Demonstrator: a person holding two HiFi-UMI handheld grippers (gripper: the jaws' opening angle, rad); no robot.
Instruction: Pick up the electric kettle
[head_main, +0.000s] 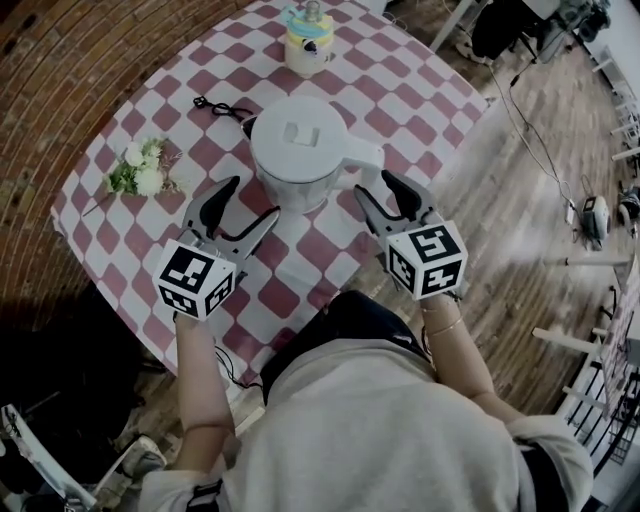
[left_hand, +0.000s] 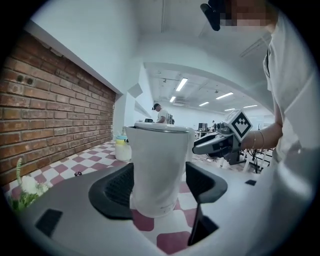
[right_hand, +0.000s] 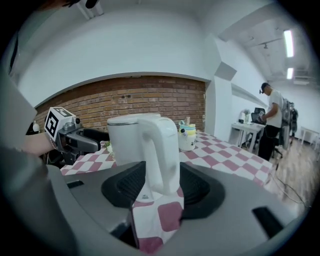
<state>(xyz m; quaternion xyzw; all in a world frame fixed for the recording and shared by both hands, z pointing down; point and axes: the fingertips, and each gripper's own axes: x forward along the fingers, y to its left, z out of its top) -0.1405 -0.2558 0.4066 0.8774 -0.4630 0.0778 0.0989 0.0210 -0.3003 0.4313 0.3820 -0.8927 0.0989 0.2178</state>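
Left gripper (head_main: 250, 202): Its jaws stand apart and hold nothing. In the left gripper view the kettle's body sits in line between them, with no pad pressing on it. Use this one to steady the body, not to carry.
Right gripper (head_main: 378, 190): Its jaws are spread wide and empty, and the handle (right_hand: 162, 150) lines up in the gap. This is probably your carrying grip.
Checked cloth (head_main: 300, 272): It looks smooth but may slide, so lift straight up rather than dragging.
Electric kettle (head_main: 298, 150): It stands upright near the table's middle, just beyond both sets of fingertips, with its lid on.
Approach: Ease the right gripper forward until the handle is deep between the pads, then close squarely across it. The handle looks glossy and rounded, so grip its straight part.
Black cord (head_main: 220, 106): It lies just behind the kettle. You cannot tell whether it is attached, so raise slowly and watch for a tug.
Flowers (head_main: 142, 170): Well apart at the left.
Yellow jar (head_main: 308, 40): Near the far edge, out of your path.
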